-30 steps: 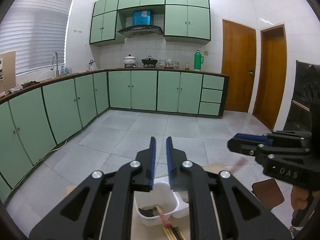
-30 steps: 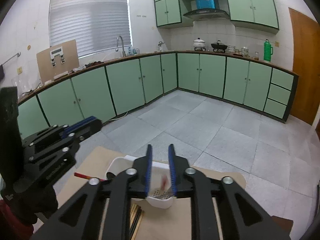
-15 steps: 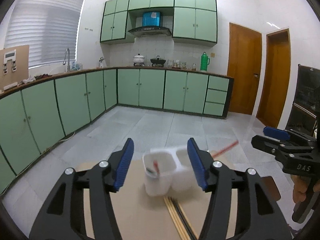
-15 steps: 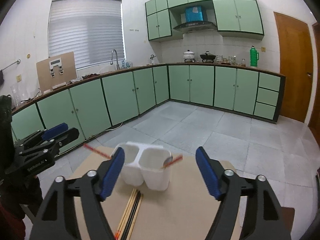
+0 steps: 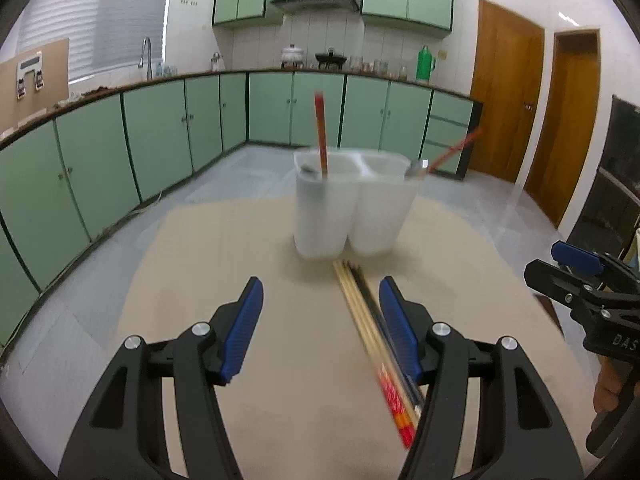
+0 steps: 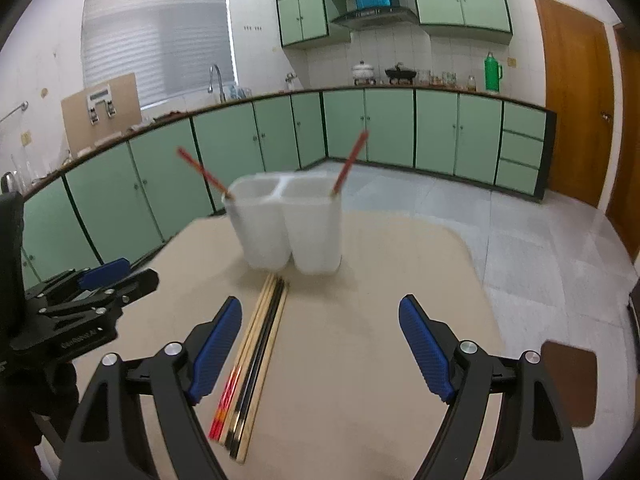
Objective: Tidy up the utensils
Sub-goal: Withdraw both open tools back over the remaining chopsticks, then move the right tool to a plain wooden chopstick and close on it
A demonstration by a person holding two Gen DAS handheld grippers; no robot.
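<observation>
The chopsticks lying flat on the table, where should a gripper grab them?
Probably the near ends of the chopsticks, coming down from above with open jaws straddling the bundle sideways. They lie flat and close together, running toward the white holder, so a squeeze across their width should gather them.

White holder [image 5: 352,216]: translucent plastic, smooth, faintly glossy. Chopsticks [image 6: 256,356]: pale wood, some lacquered black, some with glossy red ends (grain lost in blur). Desk [image 6: 360,360]: matt beige top, smooth, like cardboard. Left hand-held gripper [image 5: 320,328]: matt black plastic arms, ribbed blue rubbery pads [image 5: 244,328], shiny metal screws. Floor [image 6: 540,248]: glossy grey tile. Cupboards [image 5: 160,136]: satin green fronts.
</observation>
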